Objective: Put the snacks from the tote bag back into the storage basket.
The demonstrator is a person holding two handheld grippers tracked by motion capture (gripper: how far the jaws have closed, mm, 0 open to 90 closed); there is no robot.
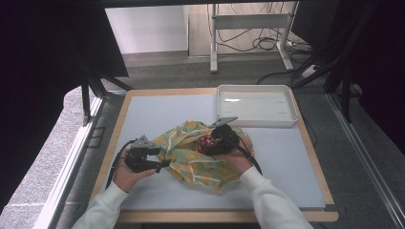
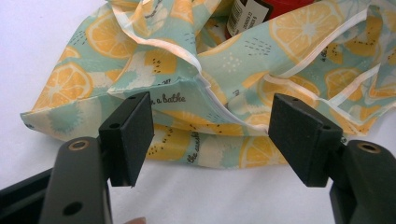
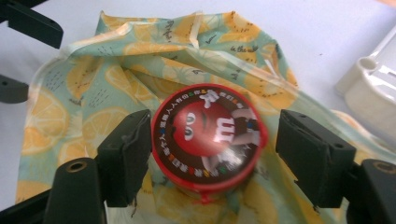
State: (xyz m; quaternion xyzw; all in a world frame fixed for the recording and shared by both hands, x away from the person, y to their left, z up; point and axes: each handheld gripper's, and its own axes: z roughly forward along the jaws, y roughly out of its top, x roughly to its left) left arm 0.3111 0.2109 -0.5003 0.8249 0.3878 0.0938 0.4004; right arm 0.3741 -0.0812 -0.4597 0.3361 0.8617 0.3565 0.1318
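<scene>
A lemon-print cloth (image 1: pixel 188 160) lies crumpled in the middle of the pale table mat (image 1: pixel 286 157). On it stands a red candy can (image 1: pixel 205 141), whose round lid with a cartoon face (image 3: pixel 208 133) sits between the jaws of my right gripper (image 3: pixel 212 149). The left pad is right beside the lid and the right pad stands off it, so that gripper is open. My left gripper (image 2: pixel 210 135) is open at the cloth's (image 2: pixel 233 60) left edge, a folded hem just past its pads. Beyond the folds I see the can's label (image 2: pixel 247 14).
A white, empty plastic tray (image 1: pixel 258 121) sits at the back right of the table, and its corner (image 3: pixel 373 93) is close to my right gripper. The other gripper's black jaws (image 3: pixel 28 28) are at the cloth's far side. Bare mat surrounds the cloth.
</scene>
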